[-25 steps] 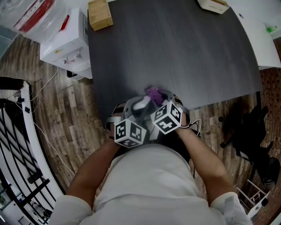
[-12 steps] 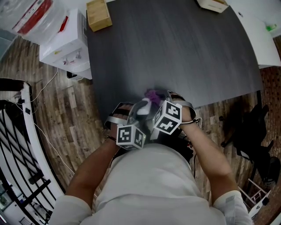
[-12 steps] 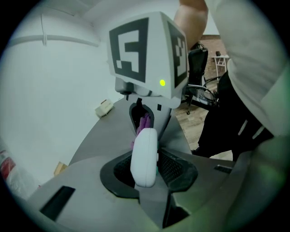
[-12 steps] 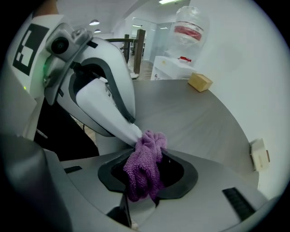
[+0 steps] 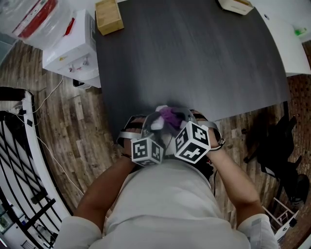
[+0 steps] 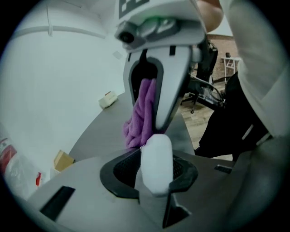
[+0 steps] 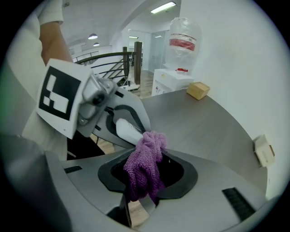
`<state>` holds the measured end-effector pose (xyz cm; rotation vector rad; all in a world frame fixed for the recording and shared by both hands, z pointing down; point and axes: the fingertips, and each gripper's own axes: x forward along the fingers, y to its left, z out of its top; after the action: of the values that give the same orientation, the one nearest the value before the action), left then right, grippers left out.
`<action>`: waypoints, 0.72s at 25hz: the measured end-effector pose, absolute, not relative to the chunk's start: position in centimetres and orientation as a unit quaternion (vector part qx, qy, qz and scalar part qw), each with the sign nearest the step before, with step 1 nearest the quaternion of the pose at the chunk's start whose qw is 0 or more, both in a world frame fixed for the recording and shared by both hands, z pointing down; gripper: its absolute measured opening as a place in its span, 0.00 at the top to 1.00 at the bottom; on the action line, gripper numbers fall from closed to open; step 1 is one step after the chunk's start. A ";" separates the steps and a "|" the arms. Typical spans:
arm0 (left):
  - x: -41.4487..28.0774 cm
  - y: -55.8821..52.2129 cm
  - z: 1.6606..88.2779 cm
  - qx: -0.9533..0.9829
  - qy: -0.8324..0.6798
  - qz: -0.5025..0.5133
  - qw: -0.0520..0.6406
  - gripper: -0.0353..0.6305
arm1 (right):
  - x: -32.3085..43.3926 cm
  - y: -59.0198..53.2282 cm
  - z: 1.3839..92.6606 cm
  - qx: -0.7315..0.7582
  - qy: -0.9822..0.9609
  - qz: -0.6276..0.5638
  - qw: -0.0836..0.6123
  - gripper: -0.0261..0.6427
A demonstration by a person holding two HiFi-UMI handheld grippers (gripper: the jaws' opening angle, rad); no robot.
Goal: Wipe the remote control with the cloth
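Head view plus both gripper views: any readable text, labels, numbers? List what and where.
No text can be read in any view.
Water bottle: red label, print too blurred to read.
Water dispenser: small red mark on the front, too small to read.
Marker cubes: black-and-white square patterns only, no letters or numbers.
Wooden box: no print visible.

Quantities: two grippers, the left gripper [image 6: 156,176] and the right gripper [image 7: 142,183]. One remote control [image 6: 156,156], between the left jaws. One cloth [image 7: 145,165], between the right jaws. Beyond the jaws: one tabletop [image 5: 194,58], two boxes (wooden box [image 5: 109,15], white box [image 5: 236,5]), one water dispenser [image 5: 68,48], one chair [image 5: 274,141].
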<state>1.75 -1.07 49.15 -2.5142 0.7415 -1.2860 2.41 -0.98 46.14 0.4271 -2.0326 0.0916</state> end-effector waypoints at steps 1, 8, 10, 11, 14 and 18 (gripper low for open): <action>1.4 -1.3 49.4 -0.852 0.259 -0.442 0.105 0.78 | 2.0 -0.6 45.6 0.174 -0.849 0.044 0.497 0.77; 0.4 -2.2 49.7 -0.845 0.286 -0.447 0.058 0.78 | -0.9 2.3 43.0 0.133 -0.871 0.010 0.473 0.77; 0.3 -2.3 49.9 -0.844 0.288 -0.449 0.058 0.78 | -1.6 3.1 42.5 0.112 -0.878 0.004 0.465 0.77; 0.2 -2.3 49.9 -0.843 0.288 -0.450 0.059 0.78 | -1.8 3.3 42.4 0.104 -0.880 0.000 0.463 0.77; 0.2 -2.2 50.0 -0.846 0.295 -0.441 0.047 0.78 | -1.7 3.3 42.2 0.100 -0.886 0.000 0.452 0.77; -1.0 -2.5 50.5 -0.861 0.316 -0.397 -0.036 0.78 | -0.8 0.9 41.7 0.166 -0.894 0.031 0.415 0.77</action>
<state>-1.03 -2.45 50.53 -2.7678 1.0158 -1.2779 -0.84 0.88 41.70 0.4179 -2.2469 0.0790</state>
